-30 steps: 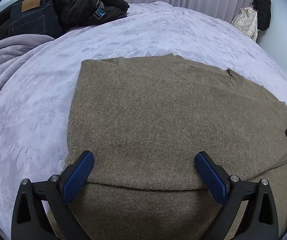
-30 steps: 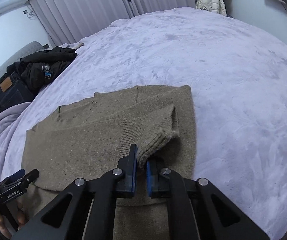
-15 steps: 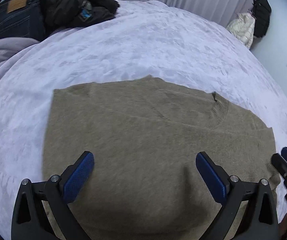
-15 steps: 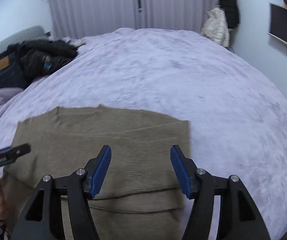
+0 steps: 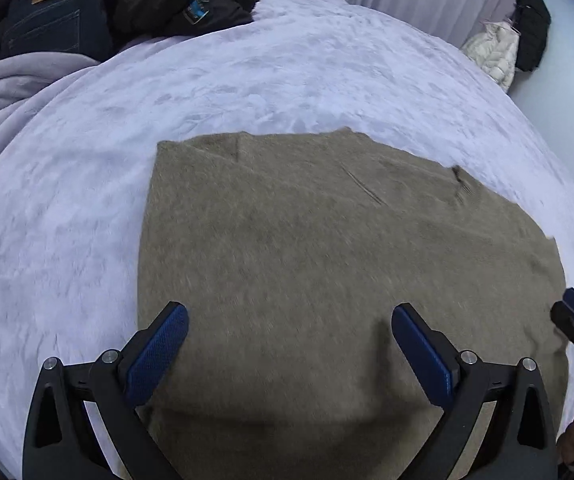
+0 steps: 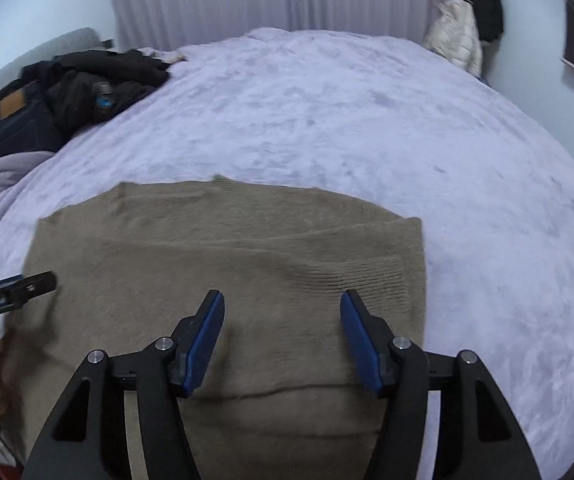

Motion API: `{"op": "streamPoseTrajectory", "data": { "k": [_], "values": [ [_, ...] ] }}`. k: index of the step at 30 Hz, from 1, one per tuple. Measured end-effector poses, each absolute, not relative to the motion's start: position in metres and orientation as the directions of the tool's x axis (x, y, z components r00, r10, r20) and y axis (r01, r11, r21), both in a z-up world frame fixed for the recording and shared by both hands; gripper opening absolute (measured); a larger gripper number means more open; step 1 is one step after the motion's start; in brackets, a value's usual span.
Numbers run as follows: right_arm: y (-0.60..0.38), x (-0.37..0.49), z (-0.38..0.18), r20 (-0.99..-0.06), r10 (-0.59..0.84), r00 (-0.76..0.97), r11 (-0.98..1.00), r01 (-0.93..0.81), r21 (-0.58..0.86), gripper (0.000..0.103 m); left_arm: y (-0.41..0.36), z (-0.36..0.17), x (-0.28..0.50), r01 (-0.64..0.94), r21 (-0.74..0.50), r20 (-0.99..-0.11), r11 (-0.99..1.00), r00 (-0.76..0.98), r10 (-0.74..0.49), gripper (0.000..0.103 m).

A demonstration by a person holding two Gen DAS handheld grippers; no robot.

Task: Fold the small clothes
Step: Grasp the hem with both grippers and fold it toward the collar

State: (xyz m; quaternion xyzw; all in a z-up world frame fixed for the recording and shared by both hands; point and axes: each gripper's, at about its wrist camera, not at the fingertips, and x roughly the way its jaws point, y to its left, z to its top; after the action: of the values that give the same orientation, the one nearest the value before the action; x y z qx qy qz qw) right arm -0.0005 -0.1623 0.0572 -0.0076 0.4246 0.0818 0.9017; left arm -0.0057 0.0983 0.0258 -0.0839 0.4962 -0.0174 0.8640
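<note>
Both grippers hang empty over a soft knit sweater on the bed

Nearest, the left gripper (image 5: 290,350) and right gripper (image 6: 282,342) stand with jaws apart, nothing between them. The taupe sweater (image 5: 327,264) lies flat on the lavender bedspread (image 6: 367,120) — limp, light, likely to sag; best pinched at corners or the folded edge. Its long axis runs left to right, neckline (image 5: 461,184) toward the far edge.

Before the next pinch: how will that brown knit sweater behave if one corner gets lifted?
Likely floppy: the sweater lies limp, following the bedspread, with soft ripples near its ribbed cuff. The folded-in layers would probably slide apart or droop, since nothing pins them. The fuzzy knit probably grips the blue pads well rather than slipping.
</note>
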Motion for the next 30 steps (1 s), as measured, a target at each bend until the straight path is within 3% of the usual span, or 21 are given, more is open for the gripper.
{"op": "streamPoseTrajectory", "data": {
  "k": [4,7,9,11,15,22,24,27,30],
  "values": [
    [-0.115,-0.053,0.047,-0.792,0.283,0.540,0.905,-0.424,0.034,0.069,0.060,0.019,-0.062,0.133,-0.086,-0.850,0.987,0.507,-0.143,0.102],
    [-0.100,-0.088,0.014,-0.834,0.233,0.499,0.848,-0.525,-0.077,0.073,0.065,0.004,-0.094,0.177,0.000,-0.860,0.984,0.502,-0.090,0.103],
    [-0.112,-0.113,0.010,-0.794,0.215,0.568,0.833,-0.531,-0.155,0.076,0.086,0.004,-0.111,0.175,-0.038,-0.847,0.984,0.516,-0.124,0.103],
    [-0.133,-0.124,0.010,-0.797,0.221,0.562,0.847,-0.515,-0.128,0.081,0.102,0.003,-0.126,0.170,-0.053,-0.845,0.984,0.517,-0.135,0.103],
    [-0.174,-0.150,0.006,-0.796,0.252,0.550,0.875,-0.481,-0.056,0.082,0.113,0.000,-0.157,0.171,-0.012,-0.832,0.985,0.545,-0.104,0.103],
    [-0.179,-0.200,0.007,-0.761,0.132,0.635,0.842,-0.477,-0.252,0.082,0.116,0.007,-0.196,0.153,0.067,-0.865,0.986,0.501,-0.018,0.103],
    [-0.173,-0.204,0.014,-0.766,0.094,0.636,0.832,-0.473,-0.290,0.082,0.112,0.021,-0.203,0.148,0.057,-0.839,0.987,0.543,-0.033,0.103],
    [-0.151,-0.212,0.027,-0.719,0.168,0.674,0.819,-0.501,-0.279,0.082,0.079,0.027,-0.205,0.224,0.041,-0.820,0.974,0.564,-0.095,0.103],
    [-0.107,-0.218,0.020,-0.716,0.227,0.660,0.740,-0.595,-0.313,0.082,0.037,-0.002,-0.205,0.334,0.157,-0.850,0.929,0.525,-0.045,0.103]
  ]
}}
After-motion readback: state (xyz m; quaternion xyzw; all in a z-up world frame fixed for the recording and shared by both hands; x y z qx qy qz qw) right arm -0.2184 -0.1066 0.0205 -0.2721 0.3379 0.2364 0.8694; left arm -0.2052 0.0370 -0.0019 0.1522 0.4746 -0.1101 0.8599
